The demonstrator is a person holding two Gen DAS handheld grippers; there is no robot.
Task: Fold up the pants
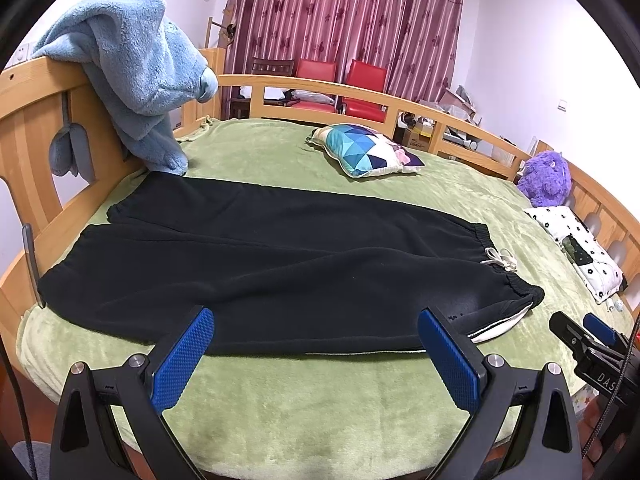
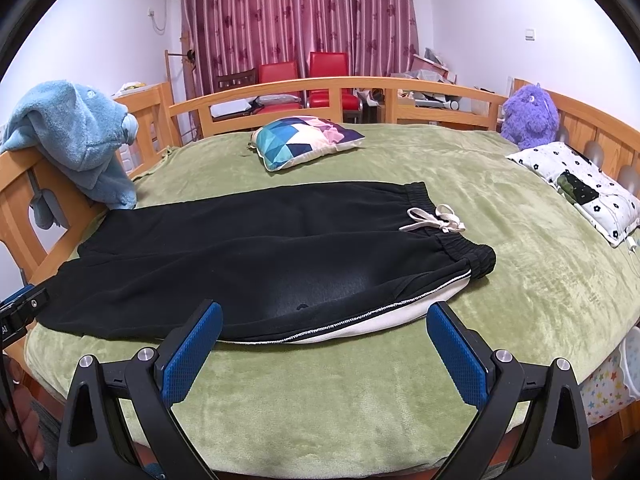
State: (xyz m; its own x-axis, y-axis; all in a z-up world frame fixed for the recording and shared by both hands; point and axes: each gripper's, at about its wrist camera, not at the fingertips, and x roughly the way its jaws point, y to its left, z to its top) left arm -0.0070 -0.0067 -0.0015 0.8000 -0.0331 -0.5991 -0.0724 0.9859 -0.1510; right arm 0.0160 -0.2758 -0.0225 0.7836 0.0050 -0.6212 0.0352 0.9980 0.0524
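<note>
Black pants point(image 1: 260, 264) lie flat on the green blanket, legs toward the left, elastic waistband with a white drawstring point(image 1: 498, 260) at the right. A white side stripe runs along the near edge. My left gripper point(image 1: 316, 324) hovers open just before that near edge, nothing between its blue pads. In the right wrist view the same pants point(image 2: 260, 256) spread out with the drawstring point(image 2: 436, 220) at the waist. My right gripper point(image 2: 324, 316) is open over the blanket in front of the white stripe point(image 2: 360, 326). The right gripper point(image 1: 592, 332) also shows at the left view's far right.
The green blanket point(image 1: 320, 400) covers a bed with a wooden rail point(image 2: 320, 88). A blue fleece garment point(image 1: 132, 72) hangs over the left rail. A patterned cushion point(image 2: 304, 140), a purple plush toy point(image 2: 528, 116) and a flowered pillow point(image 2: 580, 184) lie farther back and right.
</note>
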